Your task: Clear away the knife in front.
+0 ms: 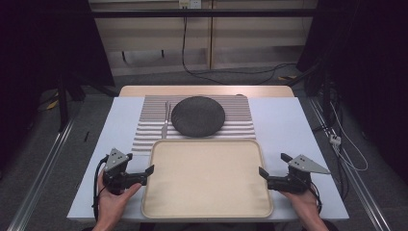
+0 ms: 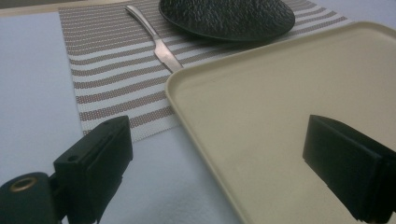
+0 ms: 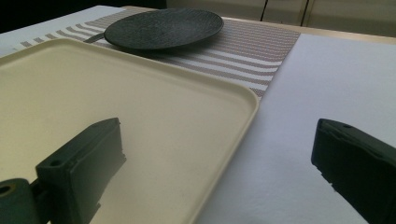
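The tray (image 1: 207,178) is a wide, shallow rectangle in pale cream, with rounded corners and a low raised rim, and nothing lies on it. It sits on the white table cover (image 1: 284,130) at the near middle of the table, its far edge overlapping the near edge of a striped placemat (image 1: 149,122). The left gripper (image 1: 146,173) is held at the tray's left edge, its jaws spread wide, one over the table cover and one over the tray's rim area, with no pad pressing on anything. The right gripper (image 1: 264,174) is at the tray's right edge, jaws likewise spread, one above the tray and one above the cover. Beyond the tray, on the placemat, rests a dark round plate (image 1: 198,115) with a textured surface, and just left of it lies a metal knife (image 1: 165,120), its tip reaching the tray's far left corner.
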`<action>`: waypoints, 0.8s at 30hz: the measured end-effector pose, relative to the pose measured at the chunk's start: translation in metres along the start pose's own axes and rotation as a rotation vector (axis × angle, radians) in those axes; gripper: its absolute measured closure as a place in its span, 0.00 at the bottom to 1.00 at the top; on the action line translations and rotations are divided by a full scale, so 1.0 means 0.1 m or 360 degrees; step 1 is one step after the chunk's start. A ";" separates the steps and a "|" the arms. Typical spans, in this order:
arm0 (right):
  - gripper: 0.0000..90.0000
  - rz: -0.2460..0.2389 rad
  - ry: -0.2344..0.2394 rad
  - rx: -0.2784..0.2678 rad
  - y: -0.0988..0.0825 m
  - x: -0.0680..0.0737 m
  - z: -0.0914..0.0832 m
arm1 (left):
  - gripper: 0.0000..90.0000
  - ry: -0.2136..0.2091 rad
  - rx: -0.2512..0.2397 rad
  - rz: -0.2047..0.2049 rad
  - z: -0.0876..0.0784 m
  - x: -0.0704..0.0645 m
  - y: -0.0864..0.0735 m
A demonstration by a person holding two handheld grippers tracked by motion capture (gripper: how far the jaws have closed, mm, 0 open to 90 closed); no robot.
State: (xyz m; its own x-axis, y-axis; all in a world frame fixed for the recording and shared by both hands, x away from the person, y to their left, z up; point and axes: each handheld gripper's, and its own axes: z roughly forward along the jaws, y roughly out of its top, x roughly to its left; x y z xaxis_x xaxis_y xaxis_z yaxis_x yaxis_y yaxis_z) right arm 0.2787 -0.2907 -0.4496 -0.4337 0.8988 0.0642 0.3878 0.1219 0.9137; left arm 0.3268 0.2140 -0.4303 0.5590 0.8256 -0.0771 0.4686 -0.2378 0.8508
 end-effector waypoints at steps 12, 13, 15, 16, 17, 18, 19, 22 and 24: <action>0.04 0.0011 0.0017 0.0013 0.00 -0.01 0.01 | 0.09 -0.0022 0.0046 0.0013 0.09 -0.01 0.06; 0.04 0.0014 0.0019 0.0013 0.00 -0.01 0.01 | 0.09 -0.0023 0.0052 0.0015 0.10 -0.01 0.06; 0.04 0.0010 0.0019 0.0015 0.00 -0.01 0.01 | 0.09 -0.0031 0.0067 0.0016 0.12 0.00 0.10; 0.04 0.0004 0.0022 0.0018 0.00 -0.01 0.01 | 0.09 -0.0031 0.0067 0.0016 0.12 0.00 0.10; 0.04 0.0009 0.0023 0.0015 0.00 -0.01 0.02 | 0.09 -0.0029 0.0060 0.0008 0.12 0.00 0.13; 0.04 0.0007 0.0024 0.0016 0.00 -0.01 0.02 | 0.09 -0.0029 0.0060 0.0008 0.12 0.00 0.13; 0.04 0.0002 0.0030 0.0019 0.00 -0.01 0.02 | 0.09 -0.0027 0.0055 0.0011 0.13 0.01 0.15; 0.04 0.0009 0.0033 0.0019 0.00 0.00 0.03 | 0.07 -0.0007 0.0050 0.0027 0.15 0.02 0.20; 0.04 0.0012 0.0033 0.0017 0.00 0.00 0.03 | 0.07 0.0005 0.0034 0.0035 0.16 0.03 0.22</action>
State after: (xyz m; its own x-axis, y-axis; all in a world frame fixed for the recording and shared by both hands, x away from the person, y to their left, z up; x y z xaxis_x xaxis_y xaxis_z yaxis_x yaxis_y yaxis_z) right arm 0.2810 -0.2897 -0.4502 -0.4477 0.8907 0.0794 0.3996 0.1198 0.9088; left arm 0.3495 0.2032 -0.4199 0.5675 0.8214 -0.0567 0.4707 -0.2671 0.8409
